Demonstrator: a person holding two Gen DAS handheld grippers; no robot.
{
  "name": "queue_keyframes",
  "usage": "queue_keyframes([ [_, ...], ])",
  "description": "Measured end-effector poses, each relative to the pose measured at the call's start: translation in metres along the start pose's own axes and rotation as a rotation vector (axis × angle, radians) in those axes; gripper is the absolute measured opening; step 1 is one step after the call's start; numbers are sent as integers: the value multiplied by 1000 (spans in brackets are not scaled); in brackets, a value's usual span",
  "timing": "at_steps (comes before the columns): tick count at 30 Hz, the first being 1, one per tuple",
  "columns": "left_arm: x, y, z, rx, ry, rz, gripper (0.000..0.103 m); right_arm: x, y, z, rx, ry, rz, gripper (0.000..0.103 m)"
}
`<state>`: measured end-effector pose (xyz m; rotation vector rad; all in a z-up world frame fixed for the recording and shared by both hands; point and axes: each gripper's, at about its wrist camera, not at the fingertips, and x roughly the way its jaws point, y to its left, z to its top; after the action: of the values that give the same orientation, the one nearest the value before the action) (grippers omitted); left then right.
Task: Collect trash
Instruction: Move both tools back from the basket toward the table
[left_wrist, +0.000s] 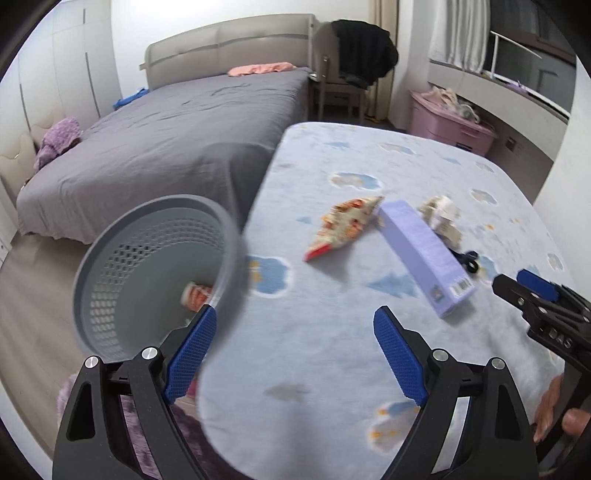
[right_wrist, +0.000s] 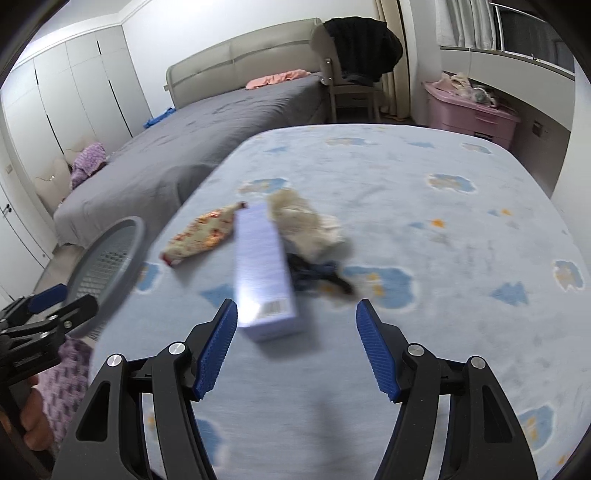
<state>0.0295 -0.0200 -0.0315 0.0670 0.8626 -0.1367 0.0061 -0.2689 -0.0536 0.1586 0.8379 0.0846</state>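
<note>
Left wrist view: the left tongs (left_wrist: 295, 354) stand wide and empty above the cloud-printed blue table (left_wrist: 369, 162), beside the grey perforated plastic wastebasket (left_wrist: 110, 266), which already holds one wrapper. A crumpled printed snack wrapper (left_wrist: 341, 229) lies near.

Right wrist view: the right tongs (right_wrist: 295, 350) gape empty just short of the long lilac cardboard box (right_wrist: 264, 273), likely the next pick; crumpled beige paper (right_wrist: 306, 221) lies just beyond the box.
</note>
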Motion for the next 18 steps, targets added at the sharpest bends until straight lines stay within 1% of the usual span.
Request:
queue_keyframes([
  [2, 4, -11, -2, 11, 11, -3, 86, 7, -12, 2, -5, 14, -4, 64],
  [7, 11, -28, -3, 26, 33, 9, 86, 26, -27, 9, -39, 47, 4, 64],
  [12, 17, -40, -2, 35, 46, 28, 86, 50, -33, 22, -85, 82, 28, 64],
  [14, 18, -44, -2, 41, 49, 35, 86, 58, -35, 26, -92, 93, 54, 64],
  [18, 24, -49, -1, 51, 60, 44, 86, 69, -34, 30, -115, 108, 62, 64],
])
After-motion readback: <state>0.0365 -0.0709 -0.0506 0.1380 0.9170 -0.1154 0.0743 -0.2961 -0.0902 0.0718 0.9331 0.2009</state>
